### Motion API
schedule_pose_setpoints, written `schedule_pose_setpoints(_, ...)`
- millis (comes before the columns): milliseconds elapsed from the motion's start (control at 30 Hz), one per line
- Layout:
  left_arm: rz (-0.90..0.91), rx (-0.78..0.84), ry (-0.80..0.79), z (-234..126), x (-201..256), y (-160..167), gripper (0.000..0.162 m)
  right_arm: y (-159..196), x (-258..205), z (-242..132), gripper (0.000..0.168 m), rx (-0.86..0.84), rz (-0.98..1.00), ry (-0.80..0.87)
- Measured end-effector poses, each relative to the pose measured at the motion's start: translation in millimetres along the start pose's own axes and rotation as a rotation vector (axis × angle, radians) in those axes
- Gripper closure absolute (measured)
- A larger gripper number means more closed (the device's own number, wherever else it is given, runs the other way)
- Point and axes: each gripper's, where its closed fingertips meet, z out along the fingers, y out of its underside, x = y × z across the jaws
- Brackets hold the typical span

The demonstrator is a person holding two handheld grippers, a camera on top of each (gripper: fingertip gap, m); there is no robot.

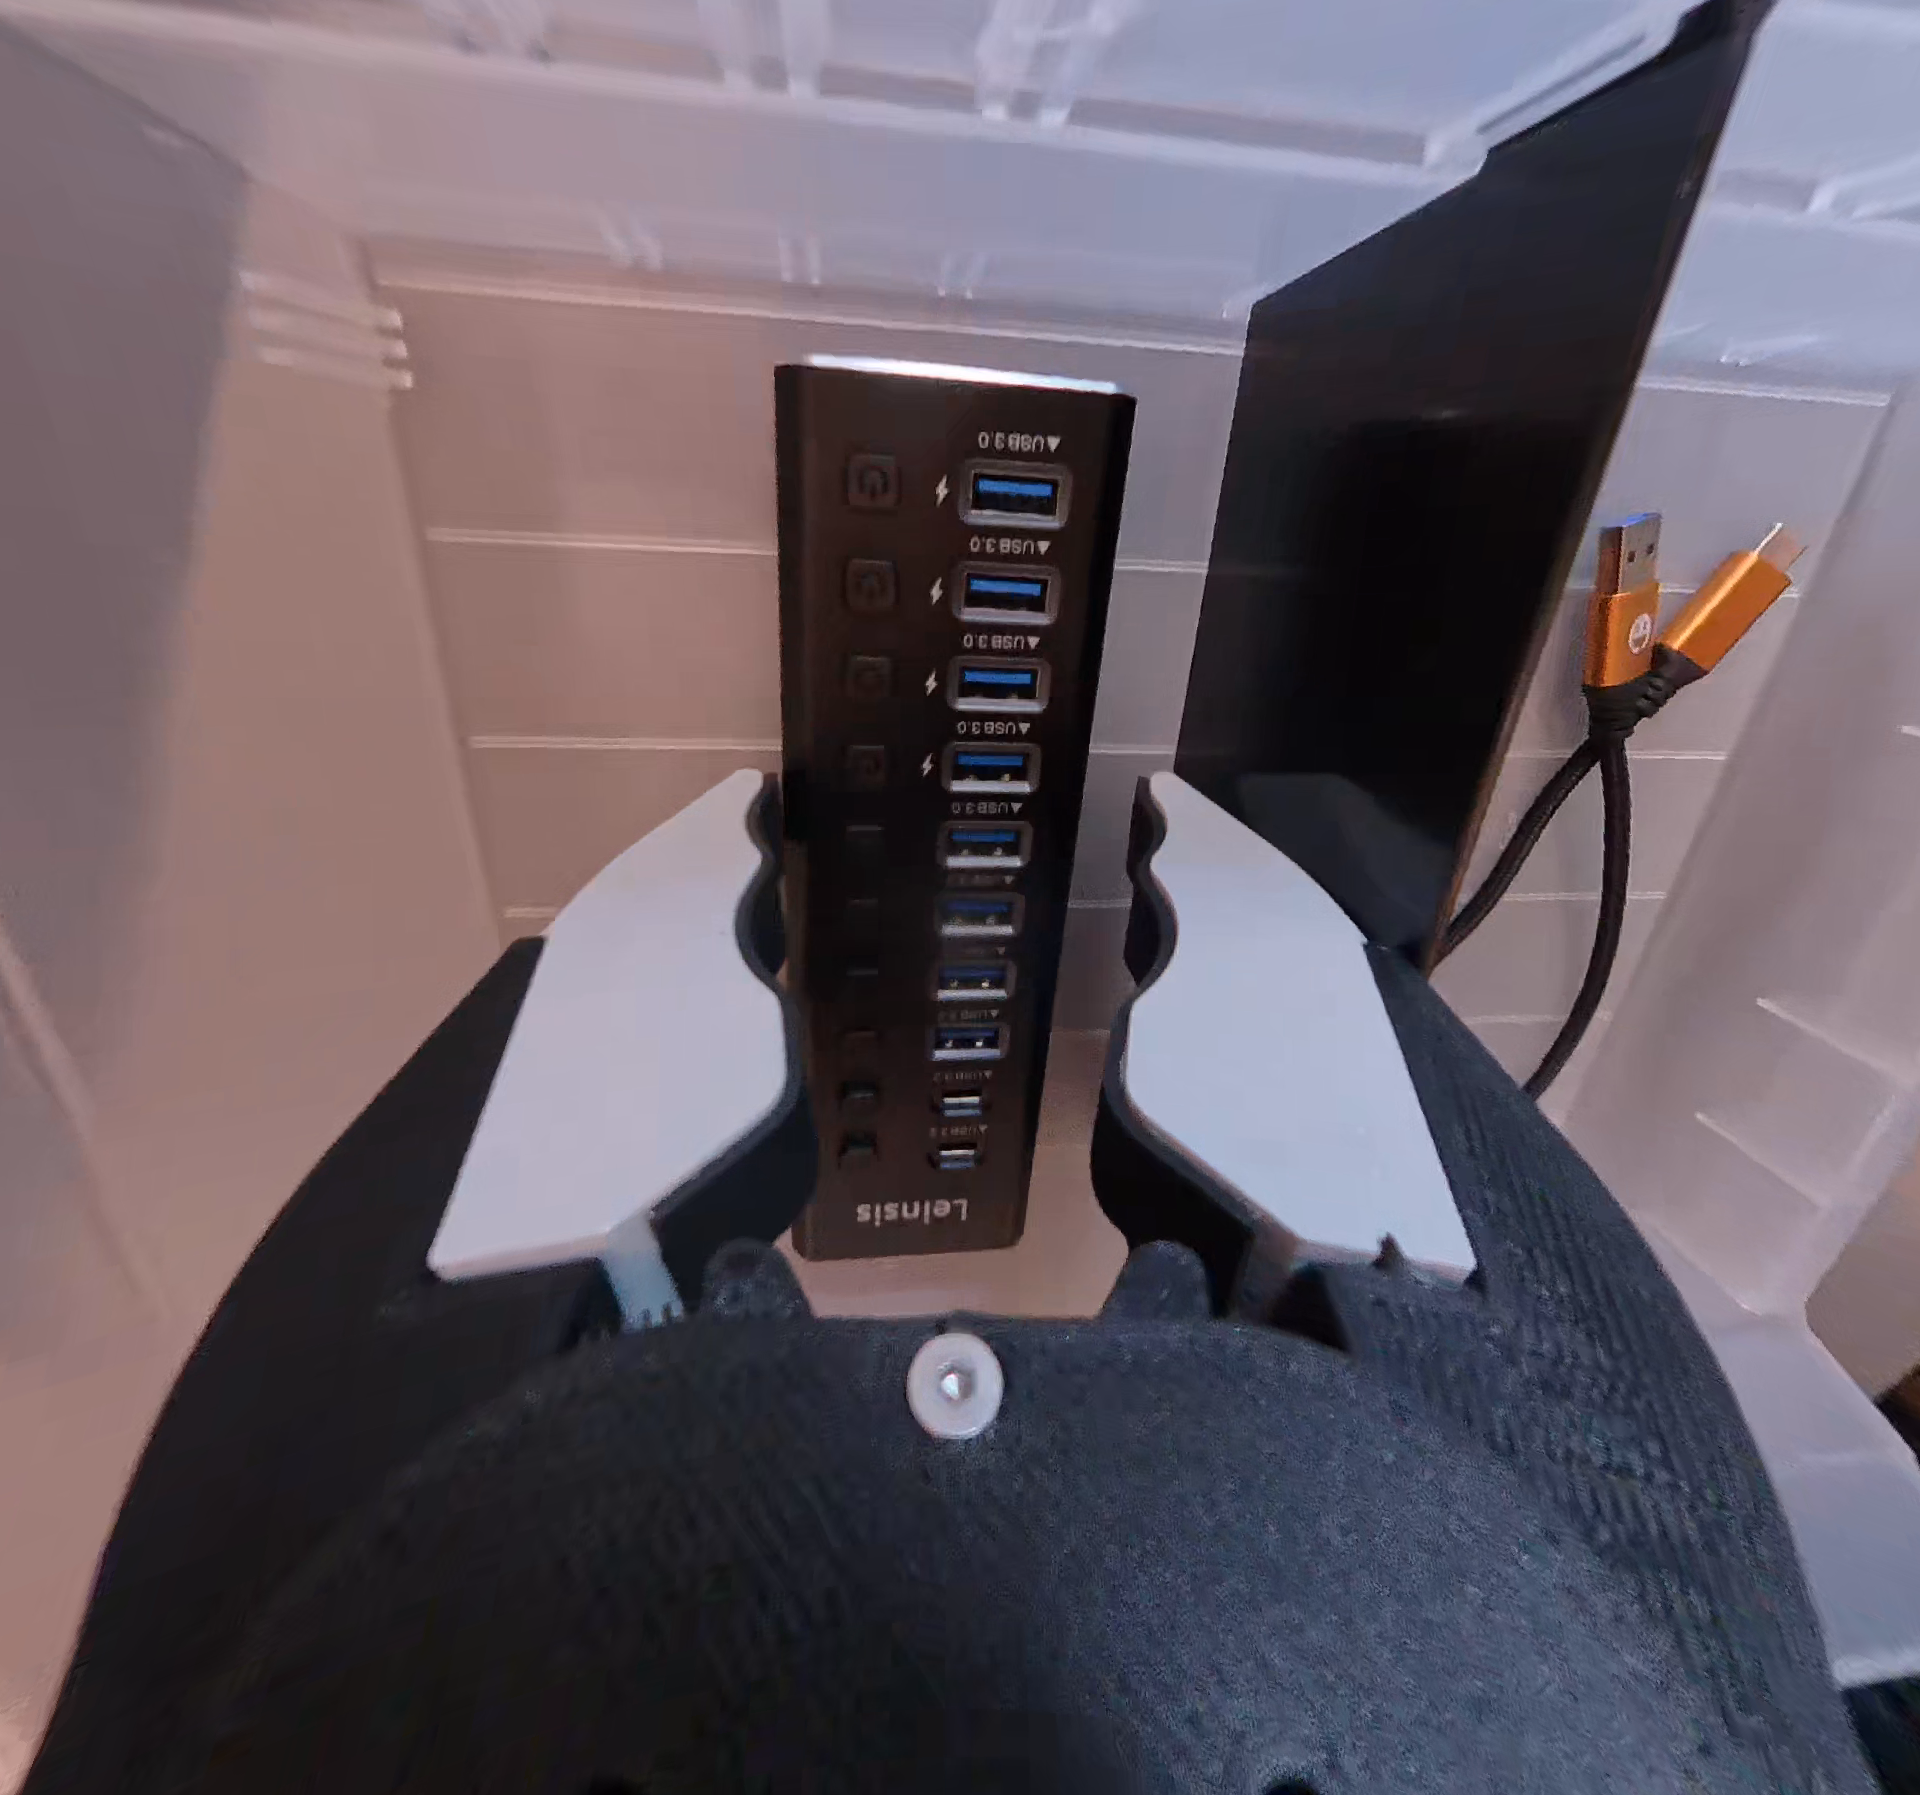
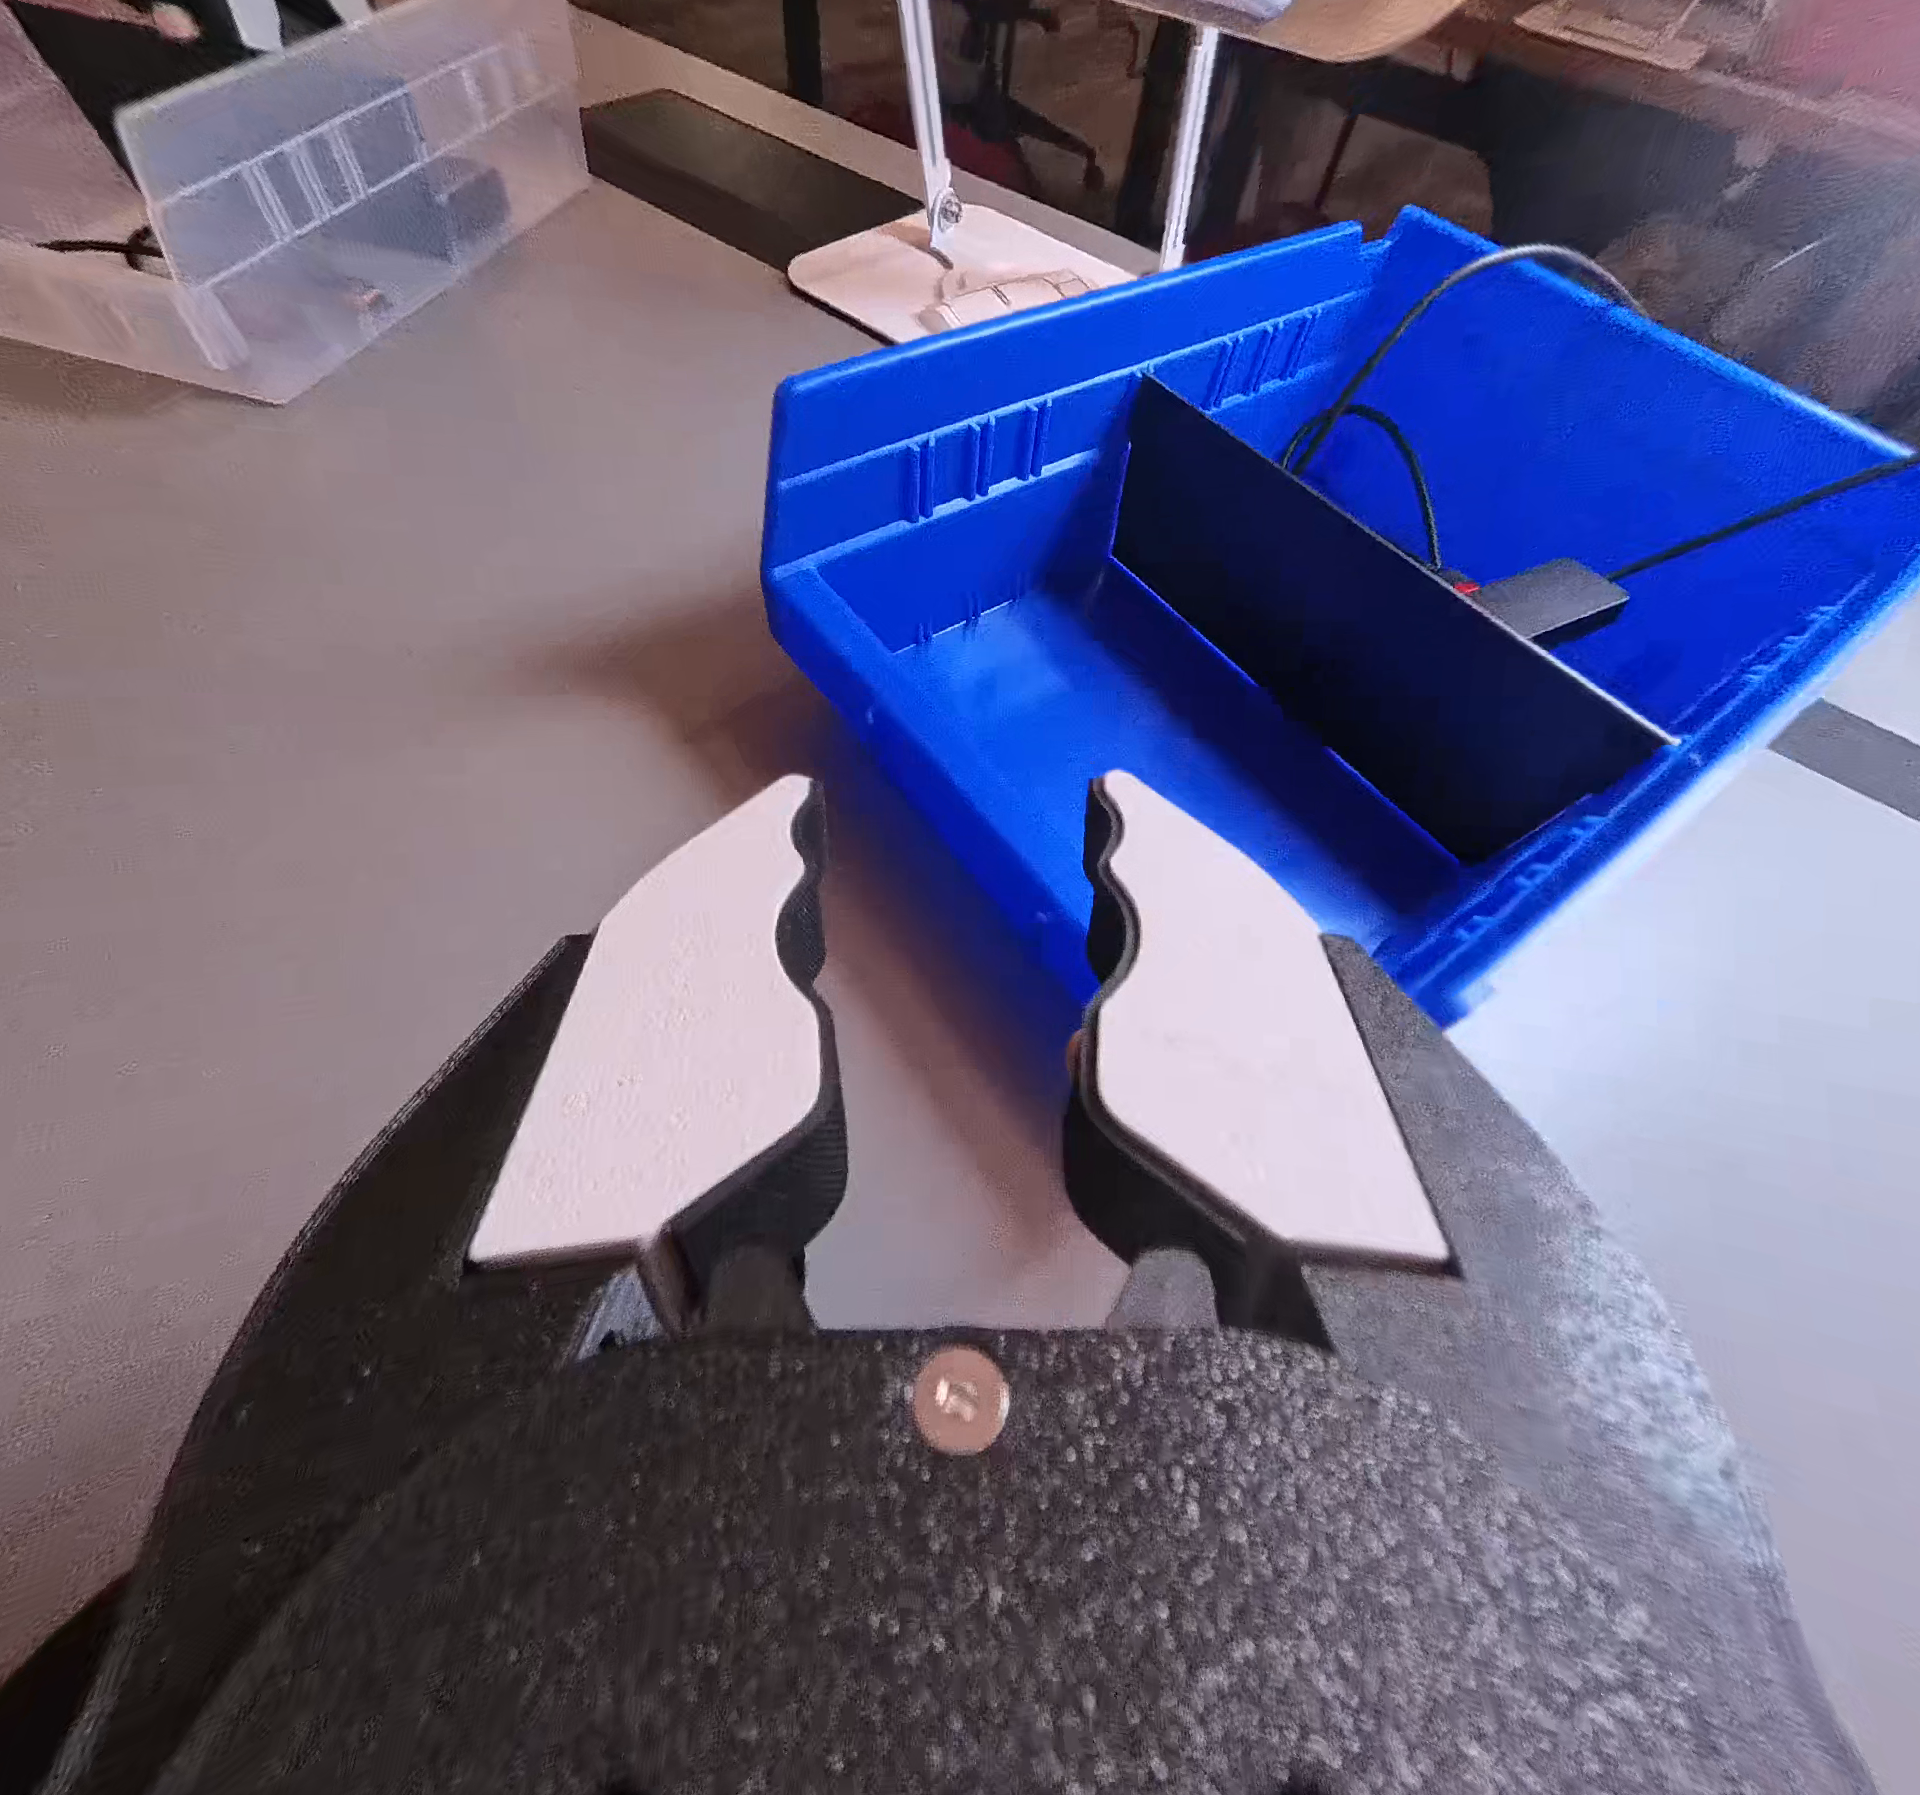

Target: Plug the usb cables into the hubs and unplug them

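Left tool (image 1: 951, 810): parted around black hub (image 1: 951, 706), right finger apart; orange-plugged cables (image 1: 1662, 623) beside divider.
Right tool (image 2: 951, 810): parted, empty, over desk (image 2: 364, 654) near blue bin (image 2: 831, 498).

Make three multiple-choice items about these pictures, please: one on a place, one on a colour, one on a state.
1. Where do the two loose plugs lie, seen from the left wrist view?
A. right of the black divider
B. on top of the hub
C. left of the hub

2. What colour is the bin in the right wrist view?
A. red
B. blue
C. green

3. In what state are the large ports of the hub?
A. all filled with plugs
B. covered with tape
C. all empty

Answers:
1 A, the orange plugs show past the divider's right edge.
2 B, its walls and floor are blue.
3 C, the blue insides of the ports show, with no plug in any; the left gripper is open around the hub, and the right gripper is open and holds nothing.
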Motion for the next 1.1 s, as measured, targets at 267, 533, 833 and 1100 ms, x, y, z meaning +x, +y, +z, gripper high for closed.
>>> schedule_pose_setpoints(267,-0.037,0.068,0.042,-2,-3,0,0.108,0,1,13,0.121,-0.01,0.004,-0.024)
schedule_pose_setpoints(533,0.012,0.005,0.02,-2,-2,1,0.108,7,-3,17,0.122,-0.033,-0.034,-0.015)
schedule_pose_setpoints(833,0.151,0.108,-0.27,-63,-16,-19,0.109,5,2,6,0.124,-0.019,-0.034,0.007)
schedule_pose_setpoints(1100,0.294,0.694,-0.499,-198,42,-73,0.162,-10,-24,14,0.124,0.044,-0.066,-0.064)
